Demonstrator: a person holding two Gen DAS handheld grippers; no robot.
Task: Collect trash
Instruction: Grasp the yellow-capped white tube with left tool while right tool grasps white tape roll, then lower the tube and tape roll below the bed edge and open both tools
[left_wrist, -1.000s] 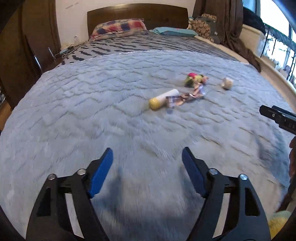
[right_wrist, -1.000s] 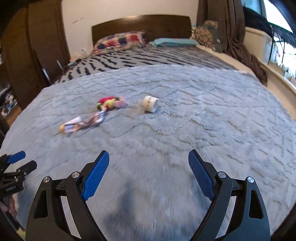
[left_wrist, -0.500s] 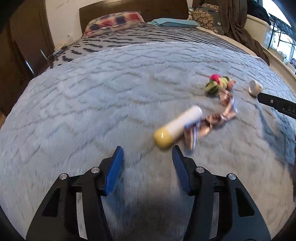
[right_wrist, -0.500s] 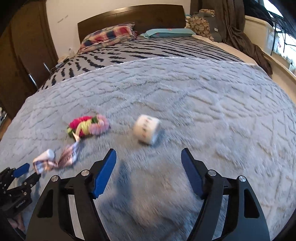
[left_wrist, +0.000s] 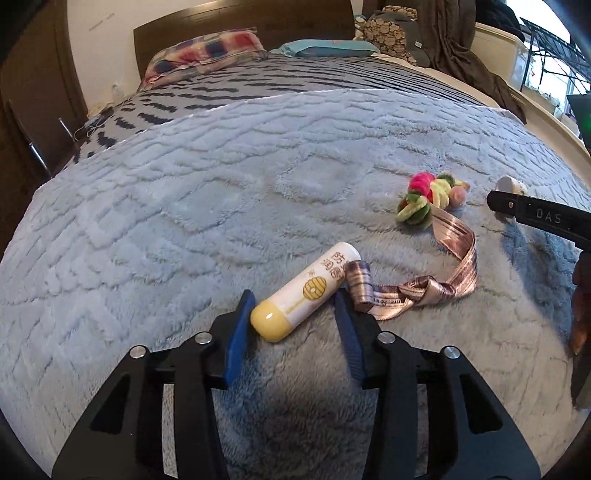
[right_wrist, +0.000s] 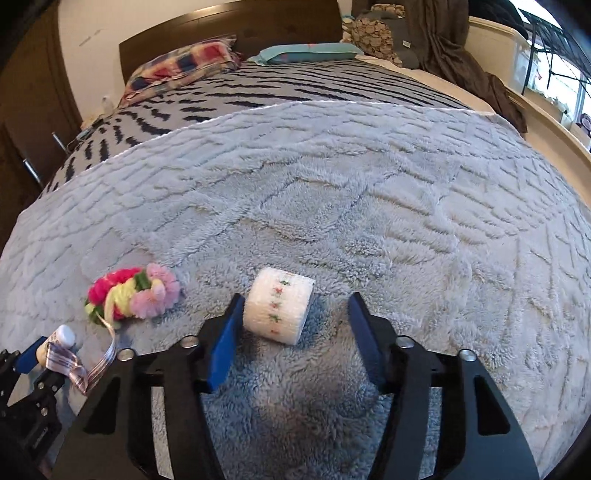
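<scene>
On the bed, a fluffy pale-blue blanket (left_wrist: 207, 206) carries the scattered trash. The left gripper (left_wrist: 295, 306) is down at the blanket with its jaws closing around a white tube with a yellow cap (left_wrist: 306, 295); the tube lies slantwise between the blue pads (left_wrist: 236, 332), the cap end close to the left pad, but the pads do not yet press on it. A shiny striped ribbon (left_wrist: 436, 280) lies curled just beside the tube, touching its far end, and runs up to a bundle of pink, yellow and green yarn (left_wrist: 428, 195).

The right gripper (right_wrist: 295, 321) is also low over the blanket, its jaws closing on a small white roll with a line of tiny flowers (right_wrist: 277, 306). The roll lies on its side between the pads, right against the left pad (right_wrist: 223, 339), with a clear gap to the right one, so it is not yet clamped. The yarn bundle (right_wrist: 129, 291) sits to the roll's left.
</scene>
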